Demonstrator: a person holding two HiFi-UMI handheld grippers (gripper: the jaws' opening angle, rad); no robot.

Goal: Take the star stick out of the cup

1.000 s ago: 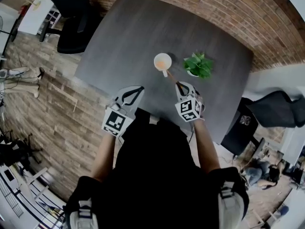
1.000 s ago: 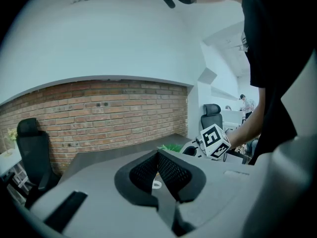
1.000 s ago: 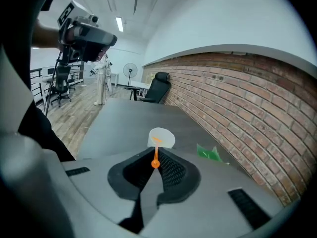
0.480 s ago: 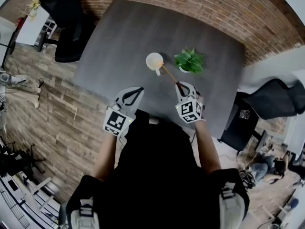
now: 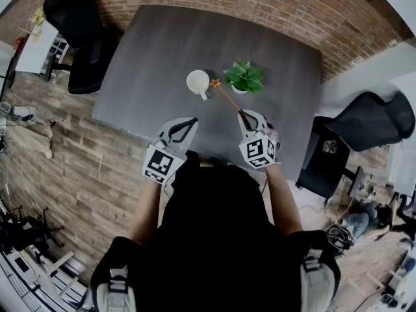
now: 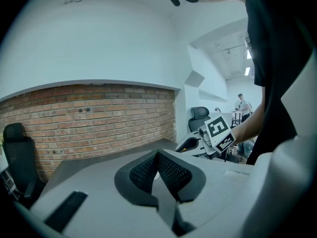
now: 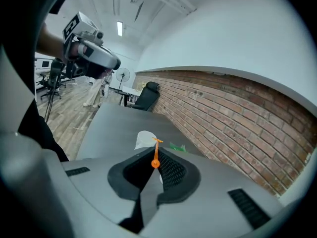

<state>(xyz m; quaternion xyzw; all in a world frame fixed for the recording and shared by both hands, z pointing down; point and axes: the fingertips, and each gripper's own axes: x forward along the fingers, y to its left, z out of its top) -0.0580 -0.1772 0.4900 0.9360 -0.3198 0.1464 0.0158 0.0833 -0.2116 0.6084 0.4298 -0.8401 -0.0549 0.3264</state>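
A white cup (image 5: pixel 198 82) stands on the dark grey table (image 5: pixel 169 44); it also shows in the right gripper view as the cup (image 7: pixel 144 139) beyond the jaws. The orange star stick (image 5: pixel 225 97) is out of the cup, slanting up from my right gripper (image 5: pixel 246 117), which is shut on its lower end. Its star tip hangs just right of the cup. In the right gripper view the stick (image 7: pixel 155 154) rises from between the closed jaws. My left gripper (image 5: pixel 180 128) hovers near the table's front edge, jaws closed with nothing in them.
A small green potted plant (image 5: pixel 244 77) stands right of the cup. A black office chair (image 5: pixel 81 31) is at the table's left end, another chair (image 5: pixel 374 125) at the right. A brick wall (image 5: pixel 273 5) runs behind the table. Wood floor lies left.
The star stick has come up and back out of the cup in my right gripper; earlier its tip sat at the cup's rim. The view has shifted, so cup and plant appear further left.
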